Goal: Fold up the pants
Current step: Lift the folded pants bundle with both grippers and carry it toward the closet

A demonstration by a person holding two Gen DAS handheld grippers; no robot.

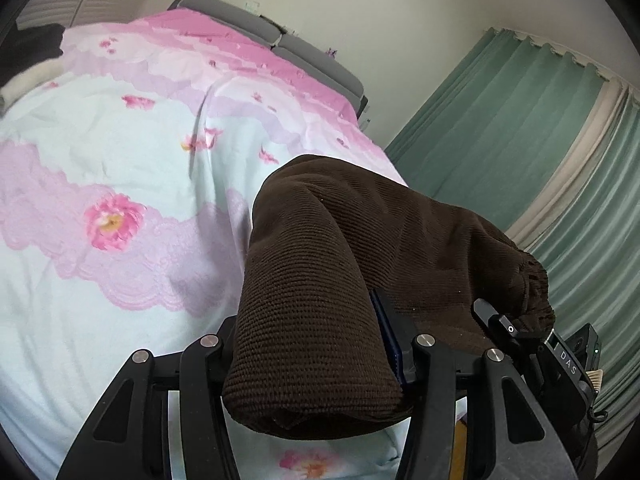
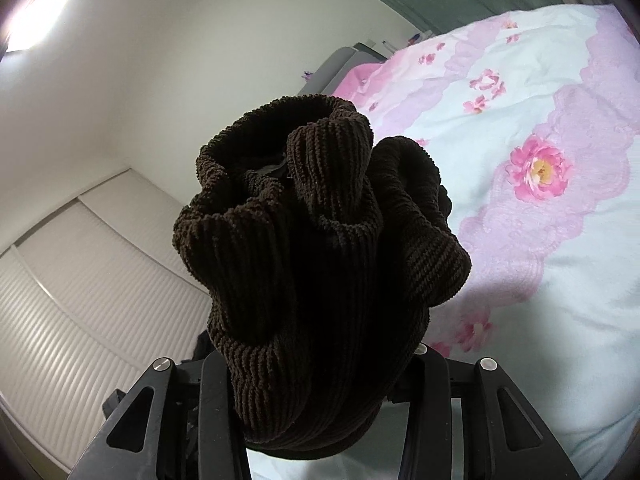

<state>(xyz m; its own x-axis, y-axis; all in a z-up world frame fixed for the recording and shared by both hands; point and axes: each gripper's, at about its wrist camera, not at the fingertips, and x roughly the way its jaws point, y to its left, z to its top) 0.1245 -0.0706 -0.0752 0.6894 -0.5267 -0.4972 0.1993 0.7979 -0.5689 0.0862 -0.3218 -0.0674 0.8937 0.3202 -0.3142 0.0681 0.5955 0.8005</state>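
The pants [image 1: 320, 280], dark brown corduroy, hang bunched between both grippers, lifted clear of the bed [image 1: 120, 160]. In the left gripper [image 1: 316, 344] a thick fold fills the gap between the fingers and drapes back over the linkage; the jaws are part closed and clamped on it. In the right gripper [image 2: 320, 360] the gathered waistband [image 2: 304, 128] ruffles up past the fingers, jaws likewise part closed and gripping the cloth. Green curtains [image 1: 520, 128] hang beyond the bed.

Left tongs [image 1: 320, 360] were matte black linkage arms with round silver pivot screws, right tongs [image 2: 316, 384] were alike, a white-lettered "DAS" block [image 1: 568, 362] sat at four o'clock.
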